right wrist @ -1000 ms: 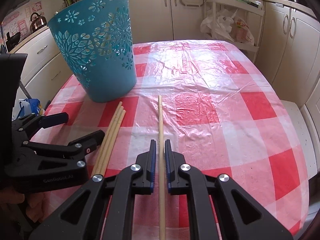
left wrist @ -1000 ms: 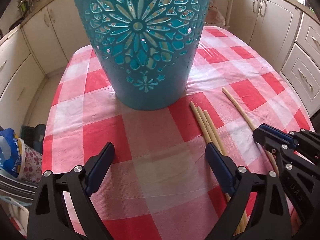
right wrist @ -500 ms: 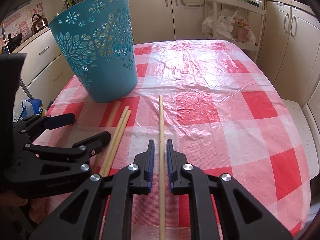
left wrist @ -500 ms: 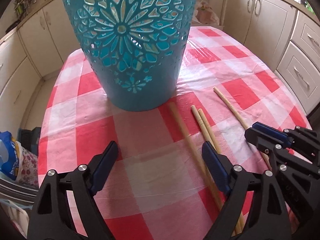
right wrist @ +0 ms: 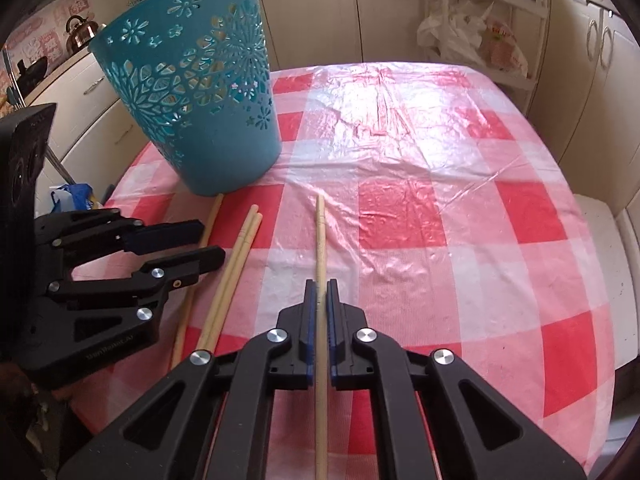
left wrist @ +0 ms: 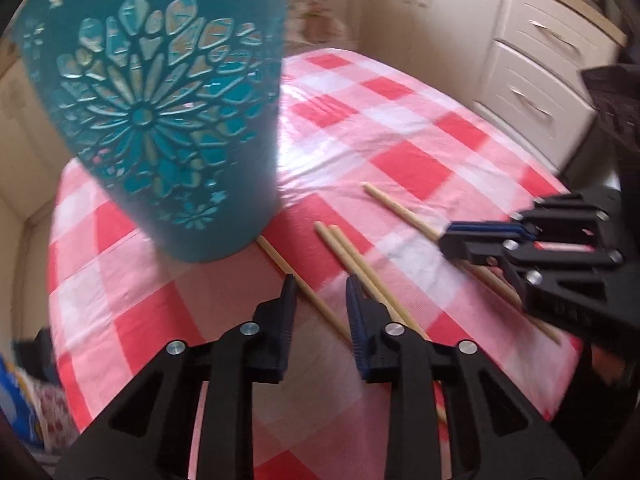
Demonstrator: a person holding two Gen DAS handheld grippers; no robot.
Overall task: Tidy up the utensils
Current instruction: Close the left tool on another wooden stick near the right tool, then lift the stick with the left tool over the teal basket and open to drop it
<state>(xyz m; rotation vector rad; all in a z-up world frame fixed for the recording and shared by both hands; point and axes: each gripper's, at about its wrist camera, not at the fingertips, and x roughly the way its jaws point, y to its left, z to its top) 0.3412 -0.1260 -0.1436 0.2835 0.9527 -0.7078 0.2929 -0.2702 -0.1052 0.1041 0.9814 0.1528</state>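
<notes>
Checked red-and-white tablecloth (right wrist: 440,184), cream kitchen cabinets behind; teal cut-out basket (right wrist: 192,92) upright near the surface's far-left corner.
Right gripper (right wrist: 318,296) pinched tight on one wooden stick (right wrist: 320,232). Left gripper (left wrist: 320,300) part-open, holding nothing, straddling a lone stick (left wrist: 304,292) (tip touching basket base); paired sticks (right wrist: 236,264) lie between.

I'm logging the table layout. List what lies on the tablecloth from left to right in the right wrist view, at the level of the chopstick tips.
left gripper → single chopstick → pair of chopsticks → chopstick held by the right gripper → bare checked tablecloth.
</notes>
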